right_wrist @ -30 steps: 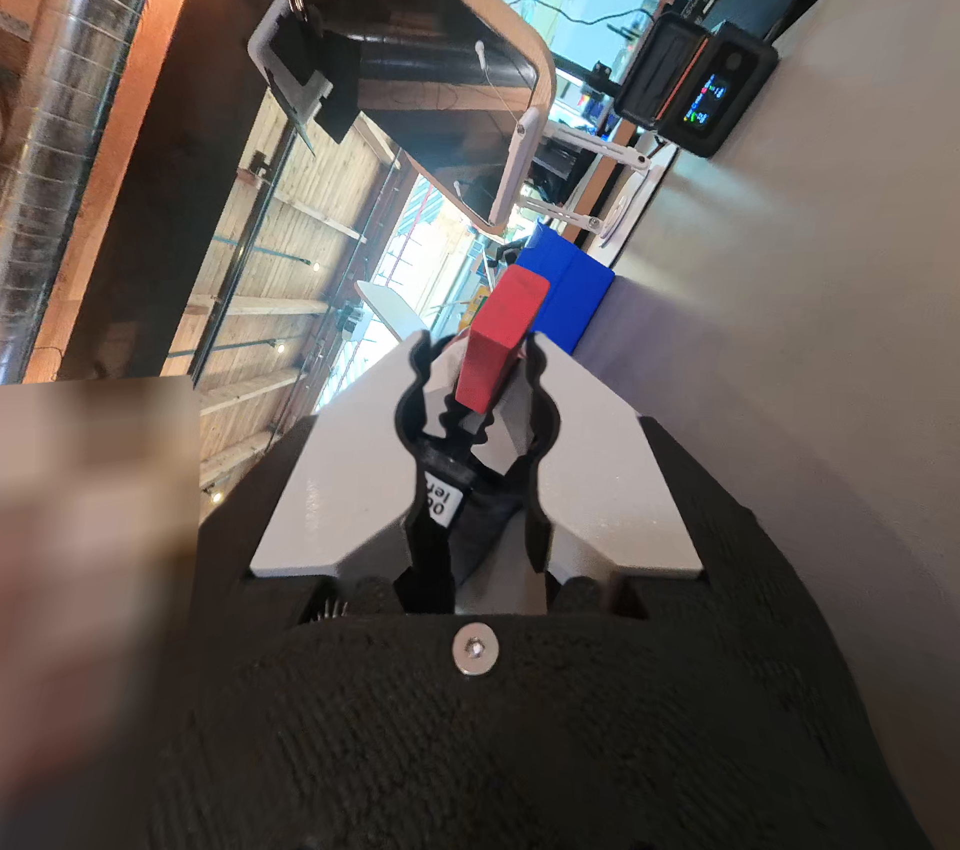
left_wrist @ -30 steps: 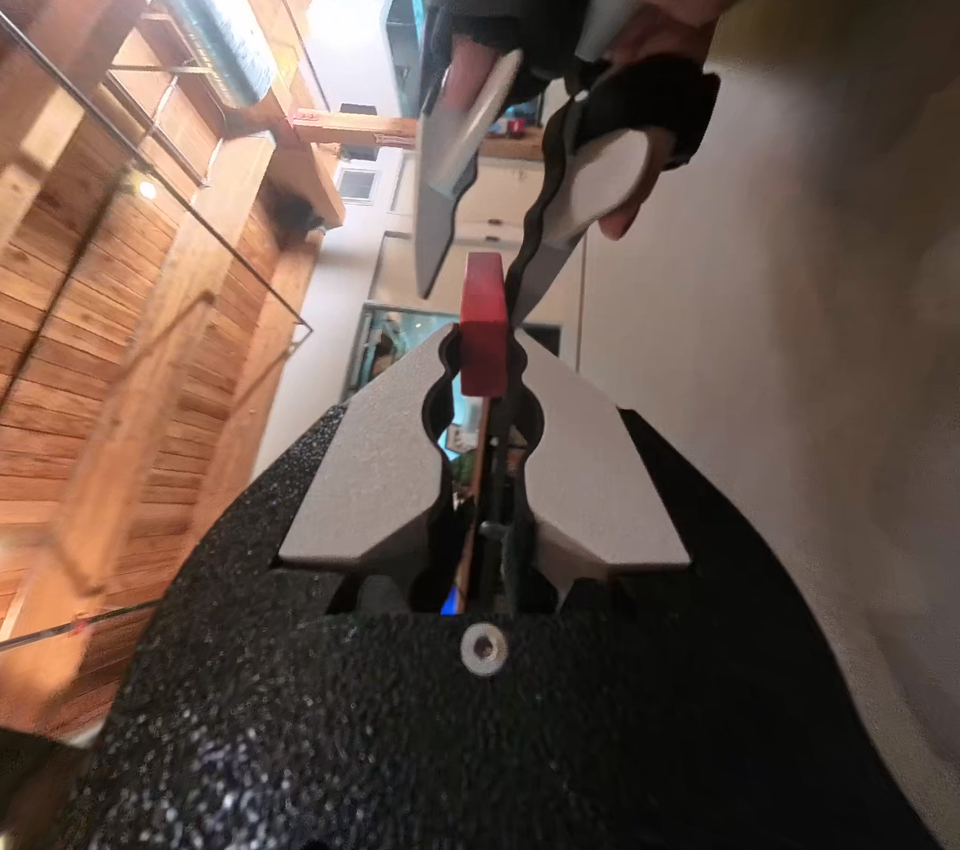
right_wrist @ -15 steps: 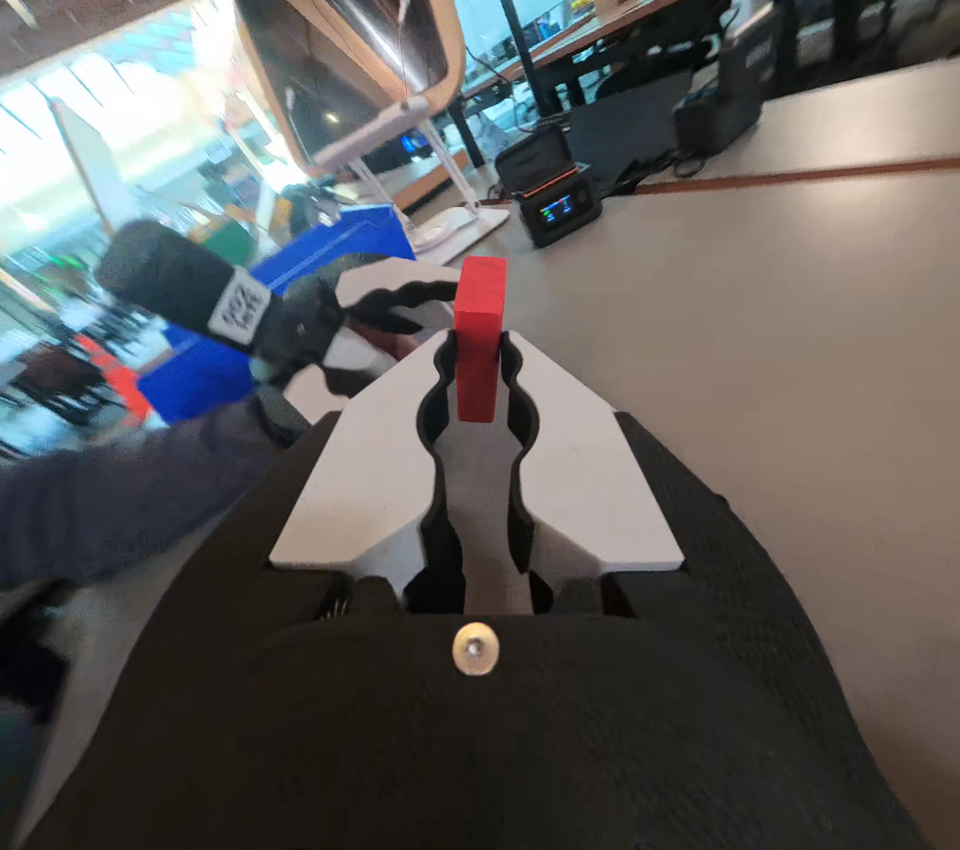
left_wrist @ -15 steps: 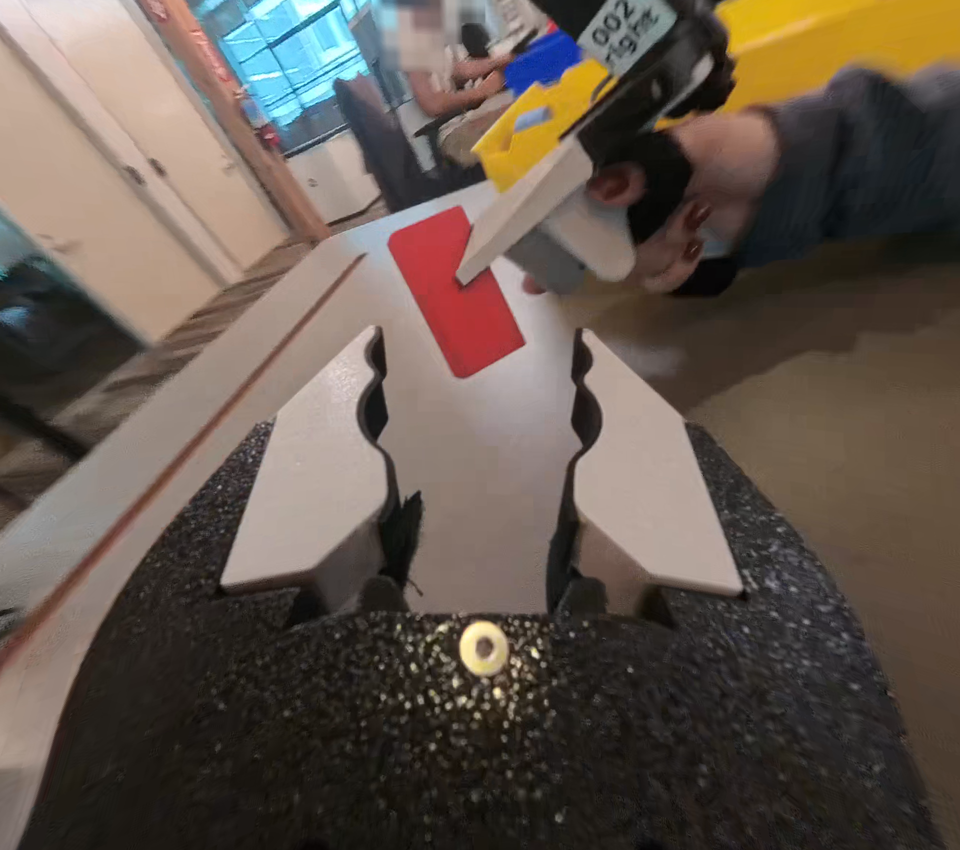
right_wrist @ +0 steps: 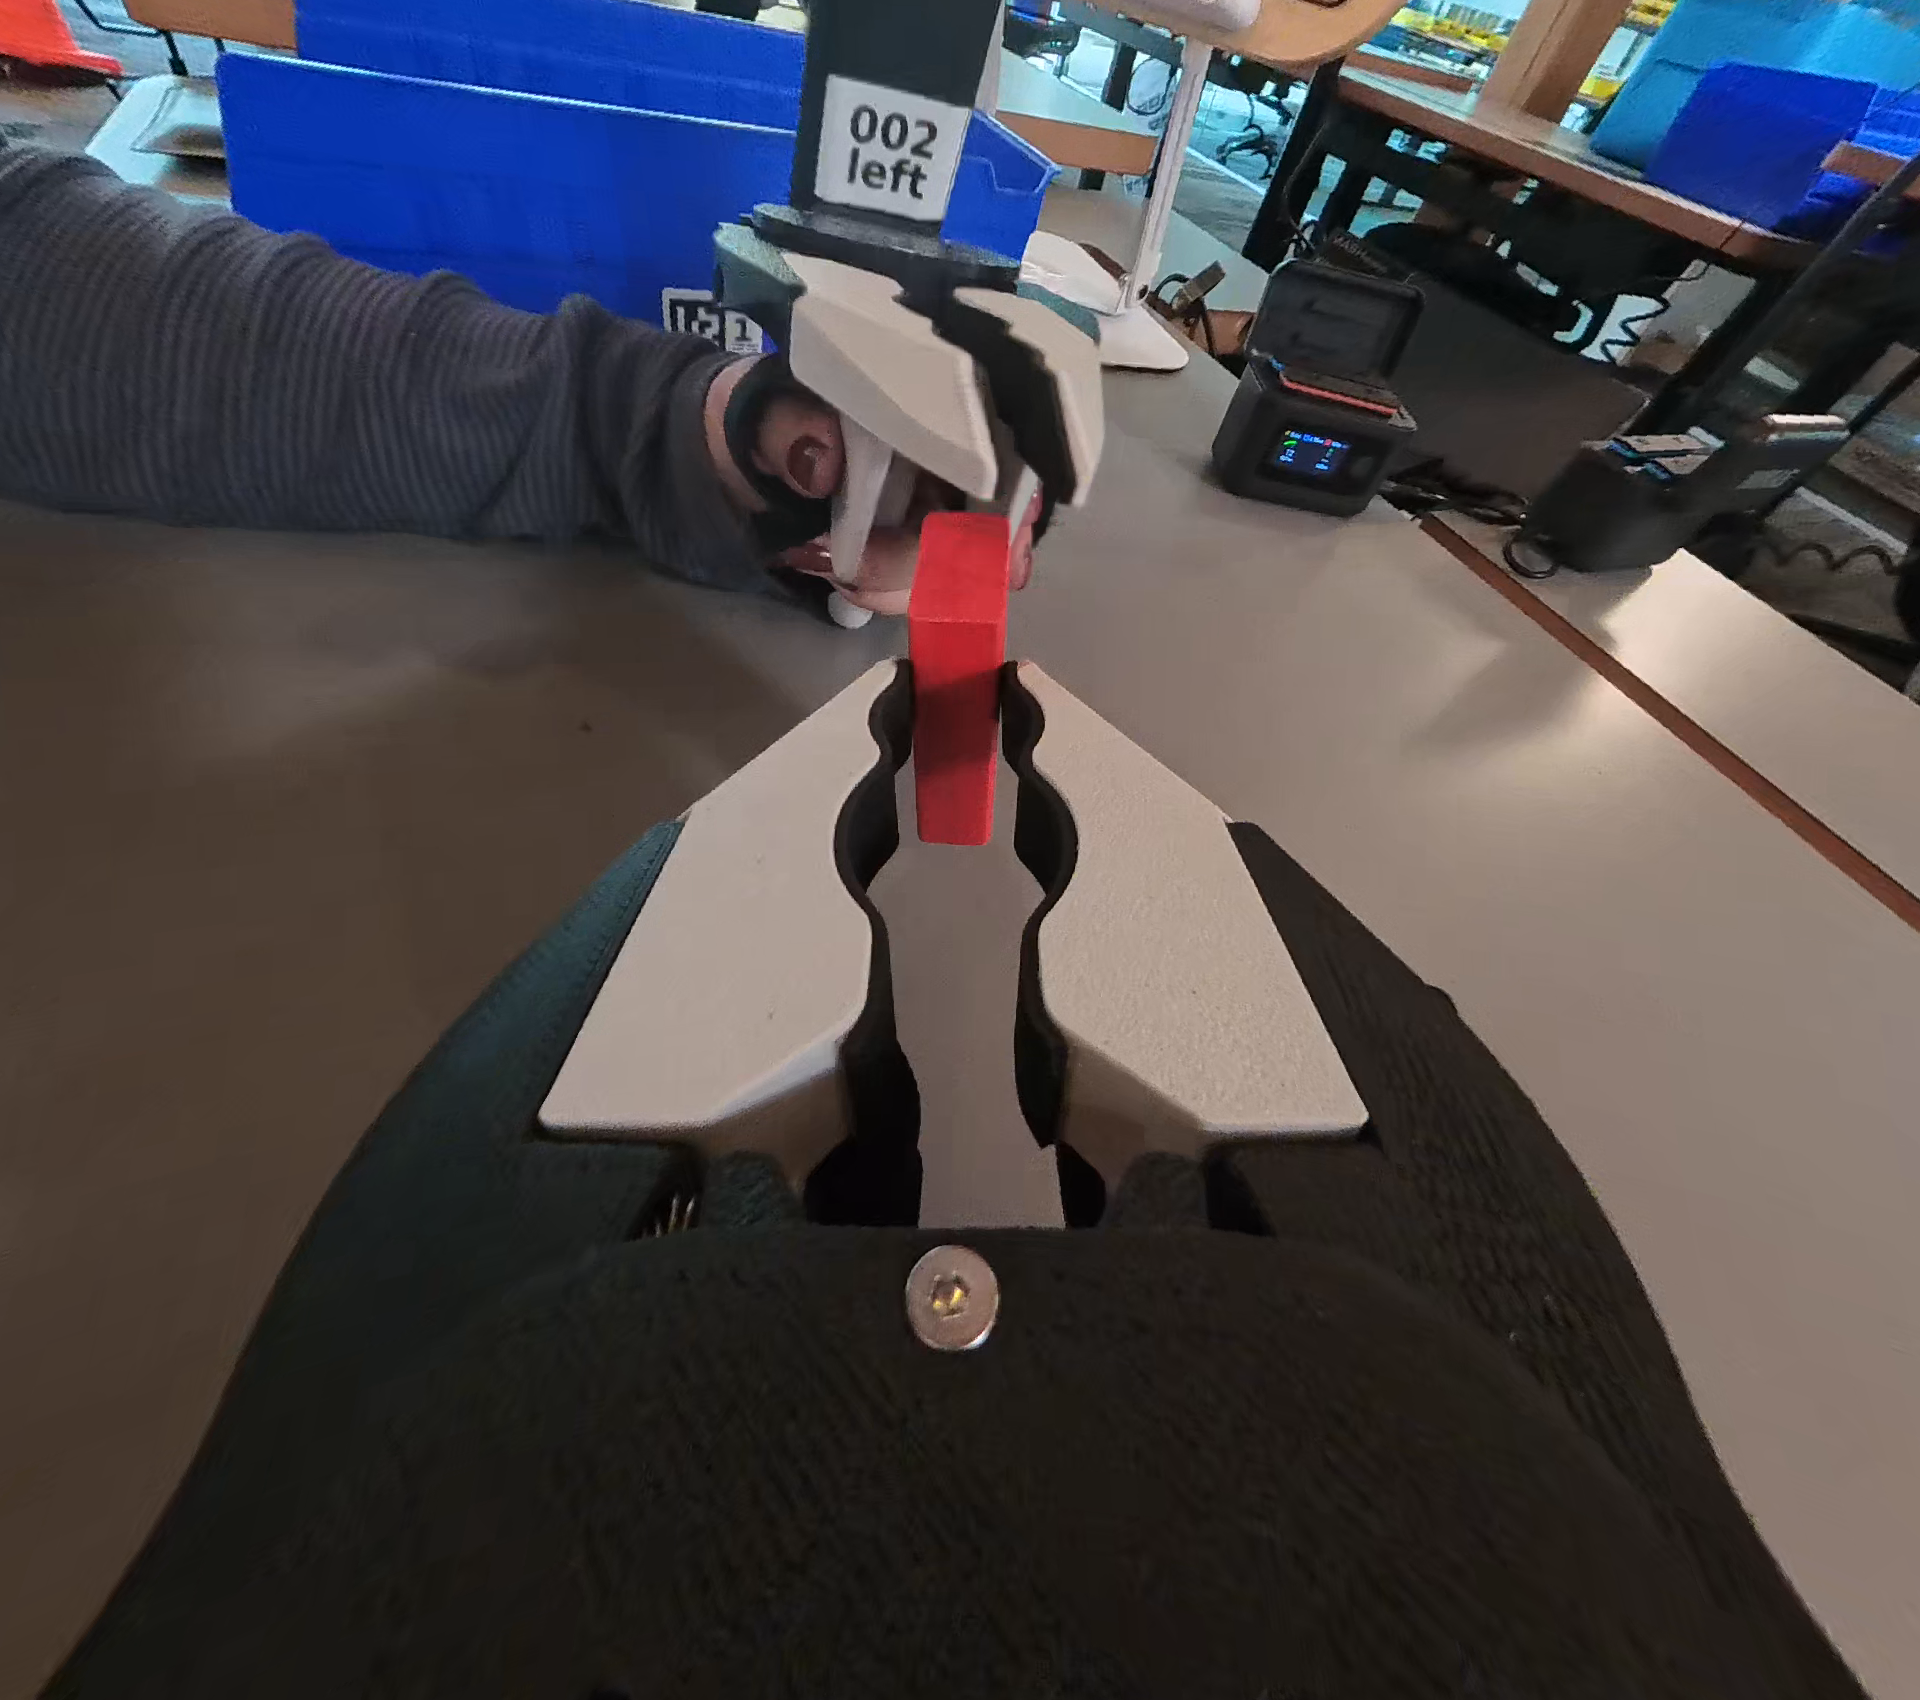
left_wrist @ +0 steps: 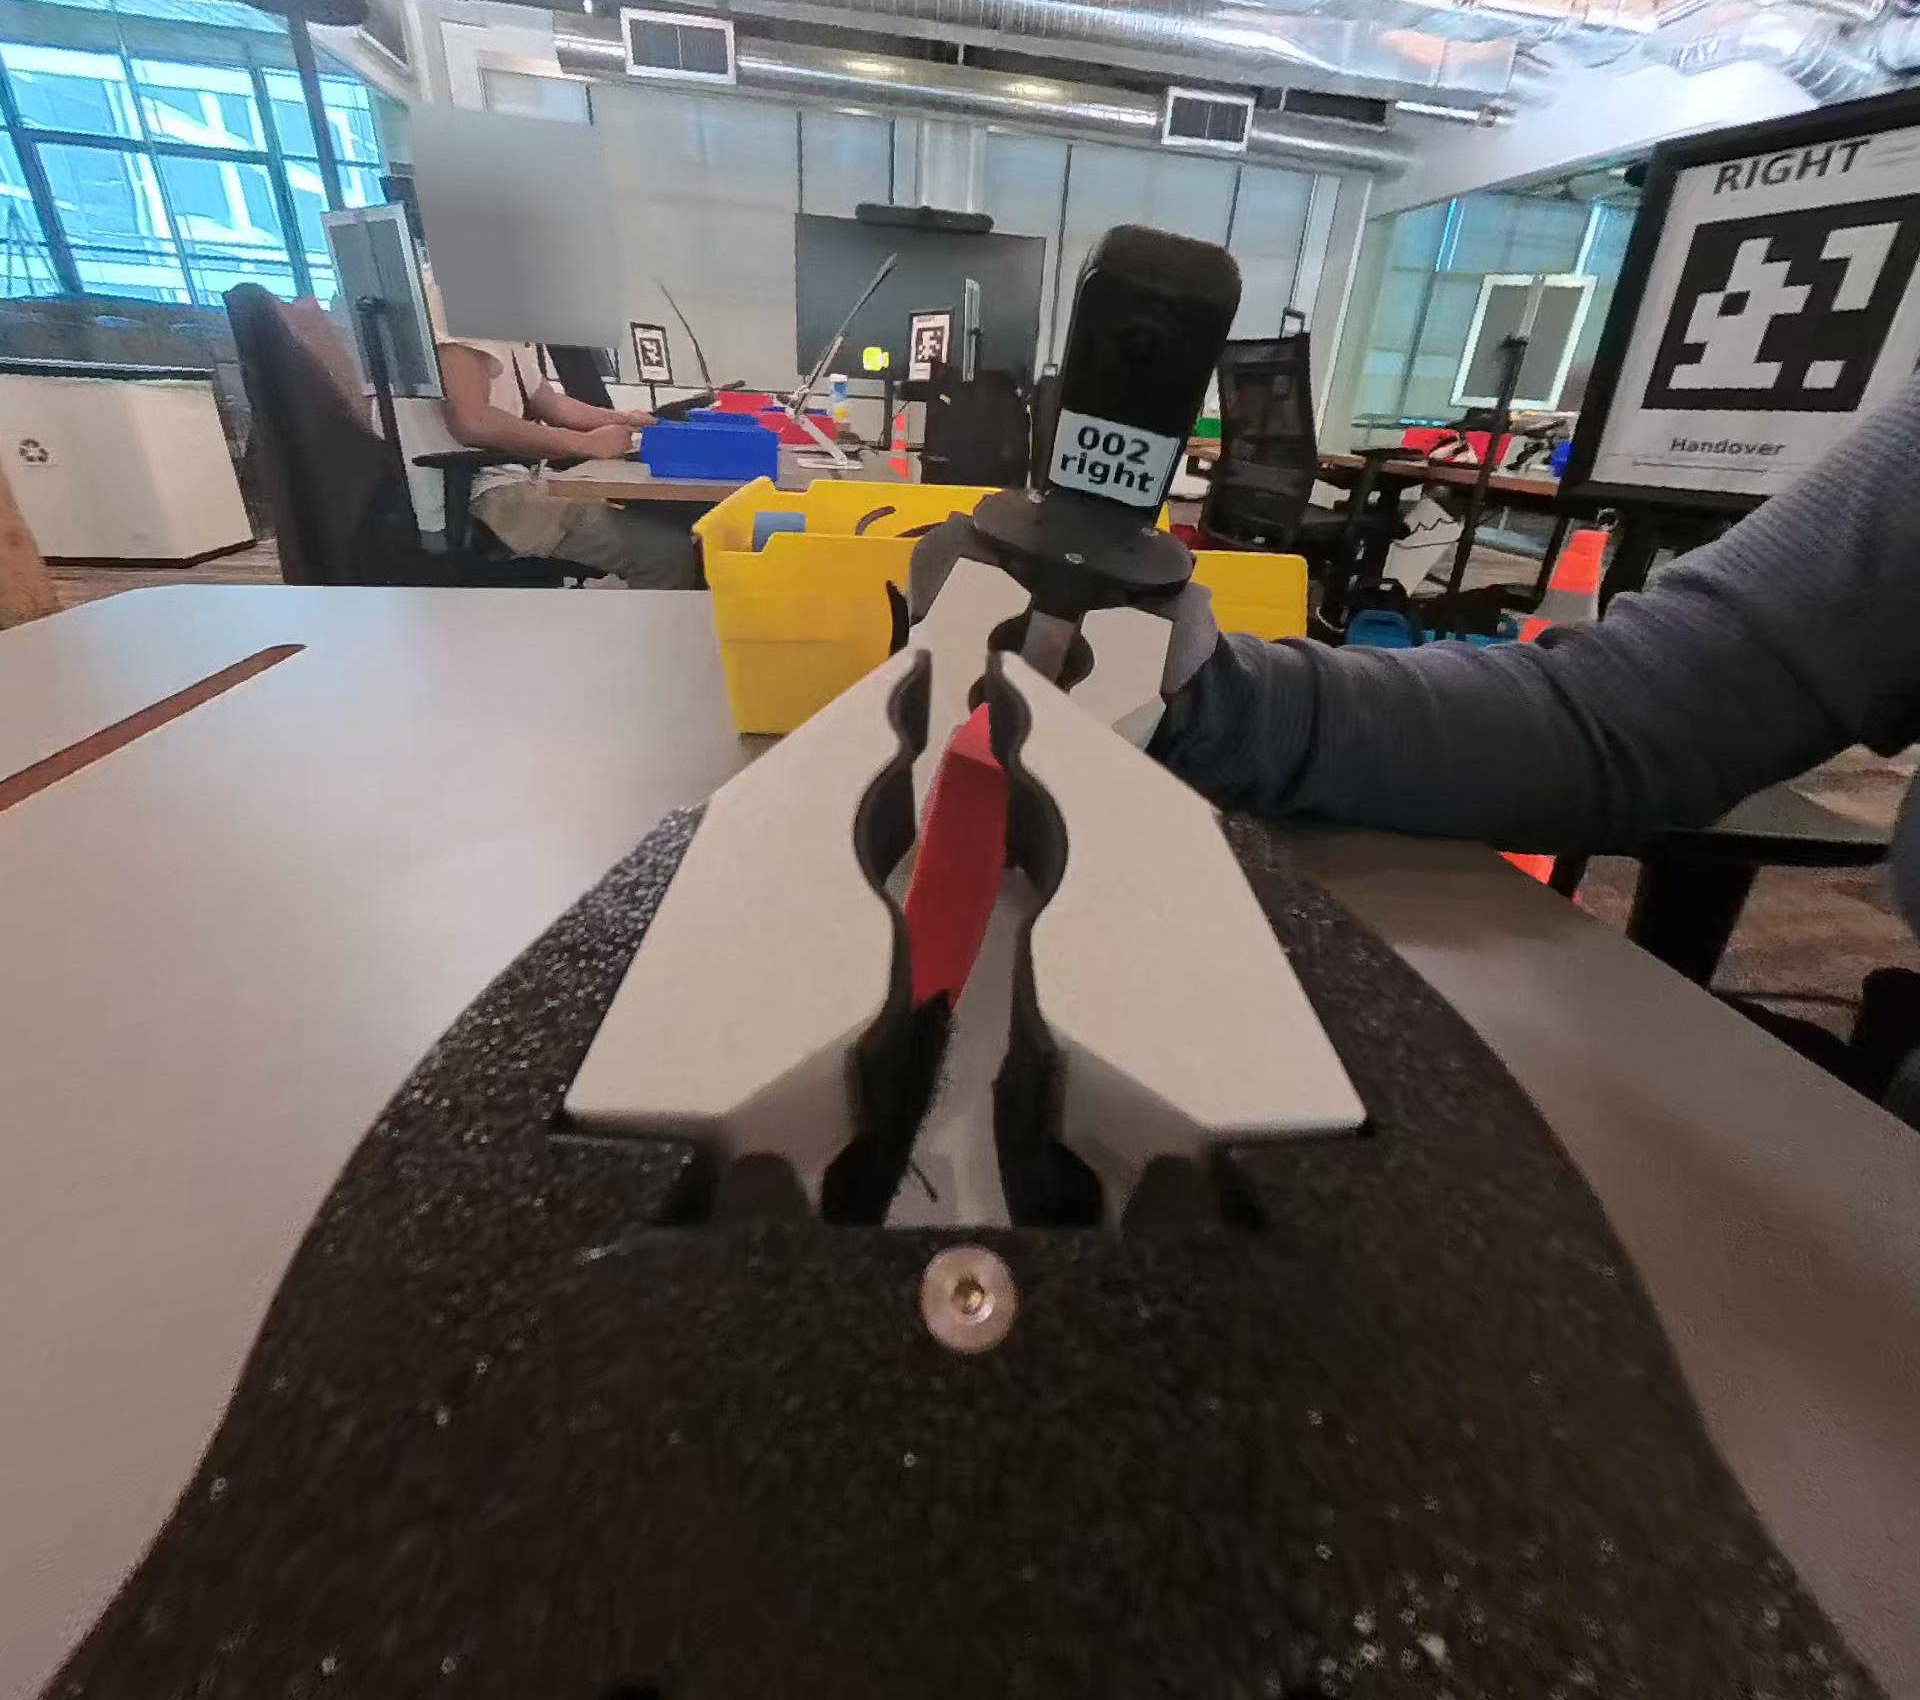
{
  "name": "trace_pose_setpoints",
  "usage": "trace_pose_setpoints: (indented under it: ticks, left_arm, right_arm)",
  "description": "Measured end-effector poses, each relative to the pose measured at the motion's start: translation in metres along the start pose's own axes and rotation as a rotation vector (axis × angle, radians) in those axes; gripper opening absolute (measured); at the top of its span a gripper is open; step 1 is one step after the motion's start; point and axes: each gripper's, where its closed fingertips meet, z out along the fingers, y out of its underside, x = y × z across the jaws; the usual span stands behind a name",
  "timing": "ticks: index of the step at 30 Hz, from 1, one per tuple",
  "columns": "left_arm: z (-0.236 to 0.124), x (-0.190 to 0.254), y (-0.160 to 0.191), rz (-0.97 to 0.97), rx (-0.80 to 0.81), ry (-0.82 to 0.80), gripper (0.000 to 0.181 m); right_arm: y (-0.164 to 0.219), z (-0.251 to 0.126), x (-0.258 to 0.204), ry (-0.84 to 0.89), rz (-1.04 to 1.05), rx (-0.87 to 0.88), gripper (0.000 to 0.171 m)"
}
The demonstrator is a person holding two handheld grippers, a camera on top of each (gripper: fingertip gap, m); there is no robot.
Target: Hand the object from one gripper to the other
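Starting at the left of the left wrist view: a grey table (left_wrist: 364,819) with a brown stripe running across it, and behind it a seated person (left_wrist: 499,424) at a far desk. Moving in, a yellow bin (left_wrist: 800,611) sits on the table's far side. Dead centre, the left gripper (left_wrist: 961,674): its fingers are drawn close, only a narrow slot between them, and the red block (left_wrist: 951,871) shows right in that slot. Are they pinching it? From here I cannot tell. Just past the tips comes the right gripper (left_wrist: 1039,663), facing back at us, with a dark ribbed sleeve (left_wrist: 1507,715) trailing off to the right. At the far right stands a board with a black-and-white marker (left_wrist: 1766,300).

Over to the right wrist view. On the left the other arm reaches in across the table, with blue bins (right_wrist: 499,144) behind it. The gloved hand (right_wrist: 790,466) grips the left gripper, which tilts down, its tips just above the block's far end; contact is unclear here too. In the middle there is no doubt: the right gripper's fingertips are clamped on the block's lower half, and it stands upright above the table. To the right, a black box with a small lit screen (right_wrist: 1320,414) rests on the table.
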Motion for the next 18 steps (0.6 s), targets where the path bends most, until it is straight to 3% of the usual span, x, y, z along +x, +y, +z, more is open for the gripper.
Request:
trace_pose_setpoints:
  ticks: [1,5,7,11,13,14,18]
  left_arm:
    - [-0.001,-0.002,-0.001,-0.009,0.007,-0.006,0.014]
    - [-0.001,-0.002,0.002,-0.099,-0.011,0.021,0.050]
    - [0.001,0.001,0.005,-0.131,-0.040,0.054,0.048]
    - [0.001,0.006,0.006,-0.121,-0.046,0.086,0.013]
    - [0.000,0.005,0.004,-0.128,-0.033,0.084,0.007]
    - [0.000,0.005,0.004,-0.131,-0.031,0.082,0.007]
    - [0.003,-0.002,0.009,-0.142,-0.062,0.041,0.036]
  right_arm:
    - [-0.001,-0.001,0.000,0.001,0.003,0.005,0.015]
    - [-0.003,-0.003,0.002,0.003,0.015,0.024,0.015]
    - [-0.005,-0.004,0.001,-0.006,0.019,0.035,0.015]
    - [-0.006,-0.003,0.000,-0.008,0.020,0.038,0.015]
    - [-0.007,-0.003,0.000,-0.012,0.023,0.046,0.015]
    - [-0.007,-0.003,0.000,-0.010,0.024,0.048,0.014]
    - [-0.009,-0.004,0.001,-0.004,0.026,0.057,0.014]
